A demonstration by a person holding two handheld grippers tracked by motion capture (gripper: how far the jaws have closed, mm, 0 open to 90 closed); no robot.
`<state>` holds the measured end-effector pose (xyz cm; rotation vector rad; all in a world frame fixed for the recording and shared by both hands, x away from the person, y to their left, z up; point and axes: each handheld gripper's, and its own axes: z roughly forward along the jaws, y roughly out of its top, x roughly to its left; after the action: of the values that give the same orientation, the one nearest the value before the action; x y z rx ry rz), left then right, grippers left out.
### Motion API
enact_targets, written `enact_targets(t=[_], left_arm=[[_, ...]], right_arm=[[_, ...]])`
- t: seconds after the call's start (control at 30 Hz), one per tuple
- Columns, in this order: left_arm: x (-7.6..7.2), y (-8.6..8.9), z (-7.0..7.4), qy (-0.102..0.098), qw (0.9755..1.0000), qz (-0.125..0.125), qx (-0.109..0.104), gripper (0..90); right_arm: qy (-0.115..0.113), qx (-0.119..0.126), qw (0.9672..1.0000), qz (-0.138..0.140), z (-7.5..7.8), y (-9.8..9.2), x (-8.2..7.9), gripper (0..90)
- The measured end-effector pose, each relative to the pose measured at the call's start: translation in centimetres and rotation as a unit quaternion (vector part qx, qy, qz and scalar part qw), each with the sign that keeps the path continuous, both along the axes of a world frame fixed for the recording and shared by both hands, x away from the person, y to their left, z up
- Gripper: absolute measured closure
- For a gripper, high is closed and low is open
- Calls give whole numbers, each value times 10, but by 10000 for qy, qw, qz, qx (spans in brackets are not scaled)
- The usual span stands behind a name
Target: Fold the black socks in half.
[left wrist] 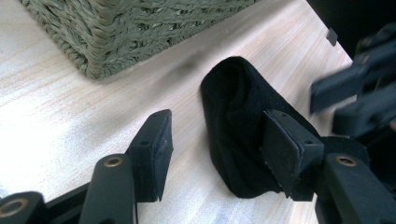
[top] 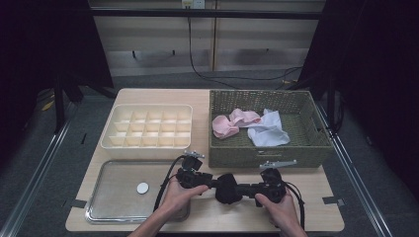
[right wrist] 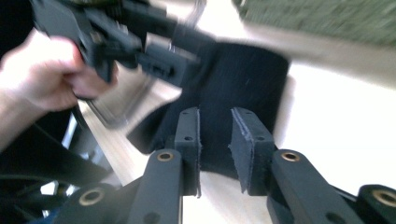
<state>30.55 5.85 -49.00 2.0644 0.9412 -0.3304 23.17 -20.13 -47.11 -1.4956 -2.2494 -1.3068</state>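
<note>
My left gripper [left wrist: 212,154] stands open, one pad against the black folded fabric sock [left wrist: 238,126]; my right gripper [right wrist: 215,140] is narrowed around its other end, grip unconfirmed; sock rests on the pale wooden table [top: 316,197] before the green woven basket [top: 267,153]; cream compartment organiser [top: 148,126] unfilled; front edge close, clearance leftward.

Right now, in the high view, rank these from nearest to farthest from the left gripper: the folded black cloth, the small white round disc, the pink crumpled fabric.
From the left gripper:
1. Folded black cloth, right beside it at the table's front edge.
2. Small white round disc, to its left, in the clear tray.
3. Pink crumpled fabric, farther back, inside the woven basket.
</note>
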Motion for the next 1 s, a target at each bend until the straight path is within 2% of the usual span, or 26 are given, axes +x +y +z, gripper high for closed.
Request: enact_targets(t=[0.07, 0.17, 0.23, 0.33, 0.43, 0.47, 0.53, 0.6, 0.73, 0.83, 0.87, 0.93, 0.97, 1.0], left_arm=[[-1, 0, 1, 2, 10000, 30, 6, 435], [-1, 1, 2, 36, 10000, 13, -59, 435], [-2, 2, 6, 188, 9992, -74, -351, 404], [-4, 0, 8, 205, 9988, -127, -415, 353], [-4, -4, 5, 252, 9988, -126, -393, 336], [-4, -8, 1, 322, 9988, -133, -342, 331], [-3, -10, -5, 278, 9995, -57, -143, 333], [-2, -11, -8, 296, 9995, -52, -101, 358], [-3, -10, -9, 243, 9996, -94, -69, 382], [-3, -10, -9, 278, 9995, -166, -69, 401], [-4, -11, -10, 252, 9994, -228, -77, 407], [-6, -12, -10, 249, 9992, -300, -103, 430], [-6, -12, -11, 313, 9987, -367, -133, 437], [-7, -13, -11, 273, 9988, -381, -106, 443]], right_arm=[[64, -149, 9998, 110, -4, 7, -1, 750], [72, -195, 9996, 173, -6, 11, -1, 756], [75, -256, 9995, 167, -7, 13, 0, 762], [89, -294, 9994, 145, -9, 15, 1, 774], [73, -304, 9994, 144, -10, 15, 1, 779], [68, -298, 9994, 150, -11, 15, 1, 778], [42, -309, 9994, 169, -11, 16, 0, 773], [39, -296, 9994, 185, -10, 16, -2, 748], [52, -376, 9993, 61, -7, 8, -7, 750], [88, -401, 9992, 25, -9, 5, -9, 755], [142, -436, 9989, 1, -13, 3, -10, 789], [159, -391, 9991, -53, -16, 2, -9, 803], [152, -408, 9990, -50, -17, 2, -9, 811], [162, -434, 9989, -60, -18, 2, -7, 812]])
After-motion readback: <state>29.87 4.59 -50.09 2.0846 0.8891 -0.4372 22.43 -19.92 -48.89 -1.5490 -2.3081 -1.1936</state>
